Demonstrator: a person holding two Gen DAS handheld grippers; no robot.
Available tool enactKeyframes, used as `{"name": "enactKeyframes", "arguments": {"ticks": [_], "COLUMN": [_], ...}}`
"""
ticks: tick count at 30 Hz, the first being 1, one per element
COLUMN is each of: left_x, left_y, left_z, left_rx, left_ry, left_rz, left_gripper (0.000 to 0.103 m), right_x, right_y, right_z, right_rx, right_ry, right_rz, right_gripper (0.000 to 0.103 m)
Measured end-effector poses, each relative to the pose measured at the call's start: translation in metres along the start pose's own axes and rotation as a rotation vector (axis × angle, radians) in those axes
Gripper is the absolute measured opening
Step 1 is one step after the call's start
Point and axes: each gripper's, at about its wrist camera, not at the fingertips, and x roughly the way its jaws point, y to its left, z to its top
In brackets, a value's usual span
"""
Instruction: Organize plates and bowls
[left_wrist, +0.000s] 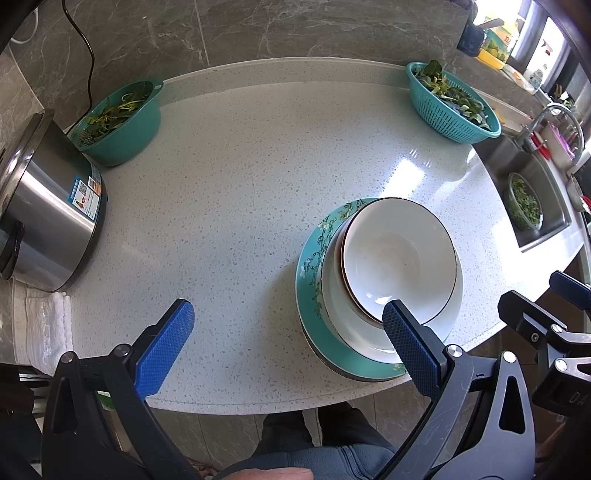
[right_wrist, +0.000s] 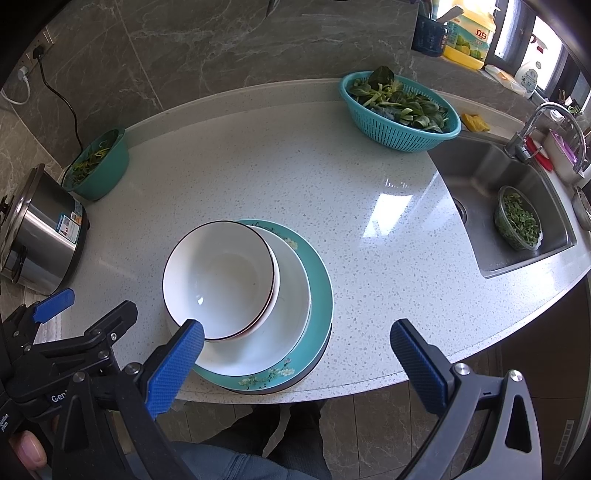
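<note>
A stack of dishes stands near the front edge of the speckled white counter (left_wrist: 240, 192). At the bottom lies a teal flowered plate (left_wrist: 308, 280) (right_wrist: 319, 291), then a white plate (left_wrist: 338, 314) (right_wrist: 291, 291), then two nested white bowls; the top bowl (left_wrist: 399, 258) (right_wrist: 218, 277) has a dark rim and leans toward the left of the stack. My left gripper (left_wrist: 286, 325) is open, its right finger just over the stack's near side. My right gripper (right_wrist: 297, 343) is open above the stack's front edge, its left finger at the bowl's rim. Neither holds anything.
A steel rice cooker (left_wrist: 48, 221) (right_wrist: 40, 229) sits at the left, a teal bowl of greens (left_wrist: 118, 118) (right_wrist: 98, 164) behind it. A teal colander of leaves (left_wrist: 452, 103) (right_wrist: 400, 110) stands back right. The sink (right_wrist: 517, 221) holds a clear bowl of greens (right_wrist: 519, 219). A person's legs show below the counter edge.
</note>
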Motion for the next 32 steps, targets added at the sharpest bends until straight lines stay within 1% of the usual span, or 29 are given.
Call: {"name": "enactKeyframes", "arguments": {"ticks": [20, 32], "left_x": [0.010, 0.005], "left_y": [0.004, 0.003], "left_z": [0.009, 0.009], "left_rx": [0.004, 0.007], "left_ry": [0.003, -0.037], "left_rz": [0.002, 0.005], "left_gripper": [0.103, 0.103], "right_x": [0.005, 0.008], "right_y": [-0.002, -0.005], "right_z": [0.007, 0.008], "right_rx": [-0.009, -0.009], "right_ry": [0.007, 0.011], "right_rz": [0.004, 0.007], "right_gripper": [0.103, 0.103]}}
